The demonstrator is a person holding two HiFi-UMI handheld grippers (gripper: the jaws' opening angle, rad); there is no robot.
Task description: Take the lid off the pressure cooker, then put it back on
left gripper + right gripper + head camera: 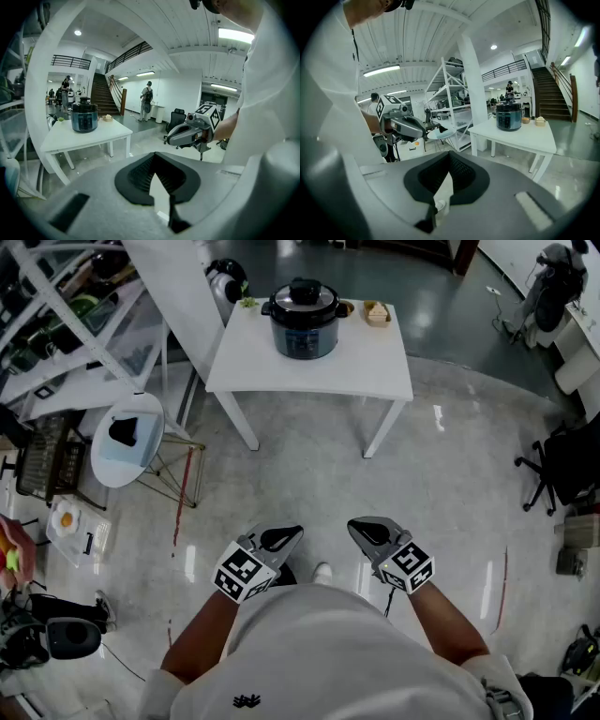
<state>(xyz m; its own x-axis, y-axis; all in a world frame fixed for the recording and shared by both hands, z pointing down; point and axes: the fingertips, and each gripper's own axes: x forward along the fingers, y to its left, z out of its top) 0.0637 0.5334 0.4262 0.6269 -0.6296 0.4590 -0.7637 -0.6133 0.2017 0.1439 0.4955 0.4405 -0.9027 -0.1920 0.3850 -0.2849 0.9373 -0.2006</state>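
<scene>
The dark pressure cooker (304, 322) stands on a white table (375, 367) far ahead, its black lid (304, 292) seated on top. The cooker (85, 116) is small and distant in the left gripper view, and the same cooker (508, 117) is just as distant in the right gripper view. My left gripper (286, 537) and right gripper (364, 530) are held close to my body, side by side above the floor. Both are shut with nothing between their jaws. Each gripper appears in the other's view: the right gripper (171, 138) and the left gripper (423, 130).
A white shelf rack (66, 315) stands at the left with a round side table (127, 442) before it. Small bowls (377, 313) sit beside the cooker. An office chair (562, 470) is at the right. Open grey floor (309, 484) lies between me and the table. People stand near a staircase (103, 96) beyond.
</scene>
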